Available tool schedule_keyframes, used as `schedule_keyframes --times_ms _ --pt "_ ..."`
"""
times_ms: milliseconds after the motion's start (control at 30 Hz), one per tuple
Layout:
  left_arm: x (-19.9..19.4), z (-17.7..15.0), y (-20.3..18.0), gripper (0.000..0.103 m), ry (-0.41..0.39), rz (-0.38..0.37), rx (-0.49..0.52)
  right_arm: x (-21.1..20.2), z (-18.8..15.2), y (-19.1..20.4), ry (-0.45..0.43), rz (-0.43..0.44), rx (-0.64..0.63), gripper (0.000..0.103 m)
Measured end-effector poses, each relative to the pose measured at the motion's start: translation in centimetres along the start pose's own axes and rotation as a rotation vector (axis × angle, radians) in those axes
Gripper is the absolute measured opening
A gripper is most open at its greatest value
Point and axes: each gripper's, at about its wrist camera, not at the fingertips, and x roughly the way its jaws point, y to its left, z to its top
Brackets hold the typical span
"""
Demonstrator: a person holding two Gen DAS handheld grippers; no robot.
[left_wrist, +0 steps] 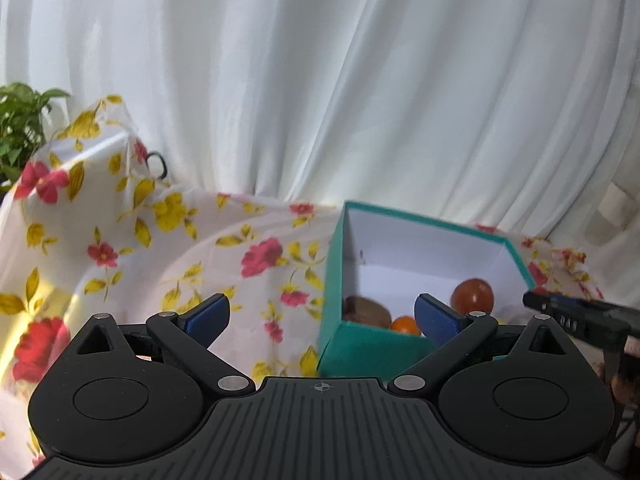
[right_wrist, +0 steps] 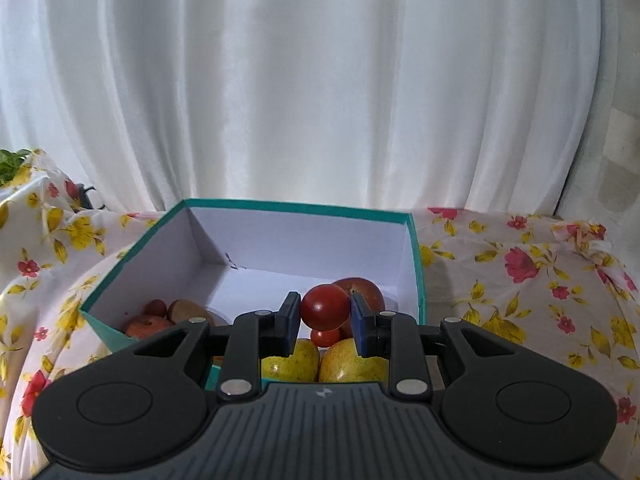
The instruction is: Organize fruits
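A teal box (right_wrist: 416, 256) with a white inside stands on the flowered cloth and holds several fruits. My right gripper (right_wrist: 325, 312) is shut on a red tomato (right_wrist: 324, 306) and holds it above the box's near right part. Under it lie a small red tomato (right_wrist: 325, 338), two yellow-red apples (right_wrist: 352, 362), and a red apple (right_wrist: 366, 290) behind. A brown kiwi (right_wrist: 186, 310) and a reddish fruit (right_wrist: 146, 326) lie at the box's left. My left gripper (left_wrist: 322, 316) is open and empty, left of the box (left_wrist: 334, 276). The right gripper (left_wrist: 576, 316) shows at the left wrist view's right edge.
A flowered cloth (left_wrist: 160, 240) covers the table and rises over something at the back left. A green plant (left_wrist: 20, 124) stands at the far left. A white curtain (right_wrist: 320, 80) hangs close behind the box.
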Motion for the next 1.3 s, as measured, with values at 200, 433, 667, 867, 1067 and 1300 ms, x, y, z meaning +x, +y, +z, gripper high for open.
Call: schedule_keyframes --times_ms 200,433,667,867,1067,1300 --pt "2.2 -1.4 -1.5 0.102 0.087 0.036 0.043 0.9 0.3 0.0 0.013 -0.012 0.013 0.05" --pt "5.3 -2.7 -4.3 0.103 0.21 0.098 0.115 0.2 0.6 -0.1 0.005 -0.04 0.008 0.097" --pt "7.8 -3.5 -6.8 0.103 0.284 0.198 0.218 -1.8 0.6 -0.6 0.065 -0.056 0.018 0.103" --pt "9.6 -2.8 -7.7 0.103 0.346 0.198 0.195 -0.7 0.2 -1.6 0.378 -0.084 0.056 0.103" --pt "11.7 -1.4 -8.8 0.103 0.367 0.195 0.195 2.0 -0.3 -1.4 0.56 -0.119 0.026 0.103" --pt "14.7 -1.0 -10.3 0.103 0.499 0.177 0.227 5.2 0.1 -0.8 0.674 -0.118 0.023 0.103"
